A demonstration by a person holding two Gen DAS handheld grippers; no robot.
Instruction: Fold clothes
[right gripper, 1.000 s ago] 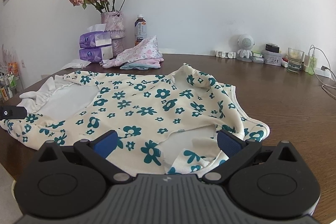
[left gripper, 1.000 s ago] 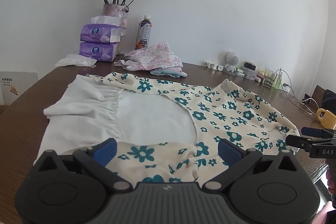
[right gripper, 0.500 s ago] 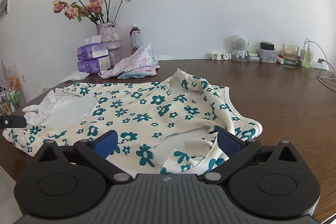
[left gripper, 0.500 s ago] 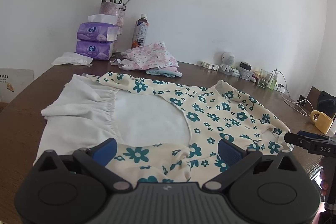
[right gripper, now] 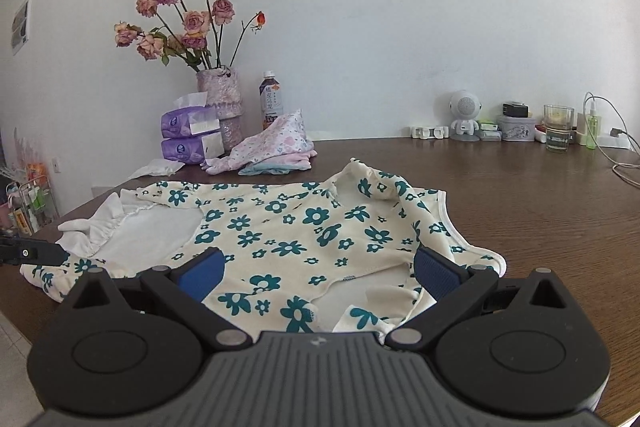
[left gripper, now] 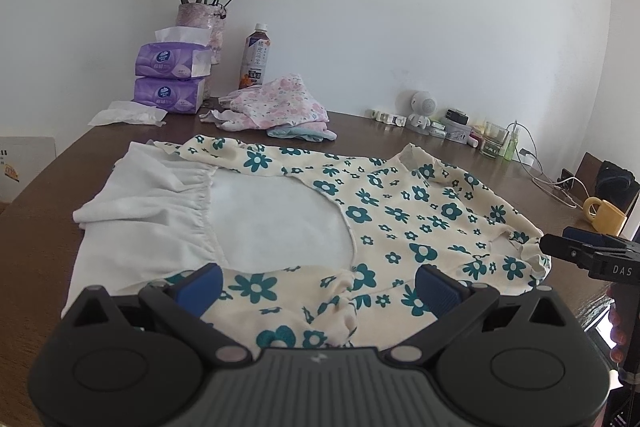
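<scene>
A cream garment with teal flowers (left gripper: 400, 211) (right gripper: 288, 227) lies spread on the brown table, its white lining and gathered white ruffle (left gripper: 152, 199) (right gripper: 104, 223) showing on one side. My left gripper (left gripper: 318, 281) is open just above the garment's near hem, nothing between its blue pads (left gripper: 200, 281). My right gripper (right gripper: 316, 271) is open too, over the near edge by the armhole. The right gripper's tip (left gripper: 576, 251) shows at the right edge of the left wrist view; the left gripper's tip (right gripper: 36, 253) shows at the left edge of the right wrist view.
A pile of pink and blue clothes (left gripper: 276, 107) (right gripper: 272, 149) lies behind the garment. Tissue packs (left gripper: 172, 79), a vase of roses (left gripper: 202, 15), a drink bottle (left gripper: 256, 57), a yellow mug (left gripper: 604, 215), a glass (right gripper: 558, 127), small gadgets and cables (right gripper: 624, 155) line the back and right edges.
Both grippers have drawn back and risen slightly from the garment, staying open. The garment has not moved.
</scene>
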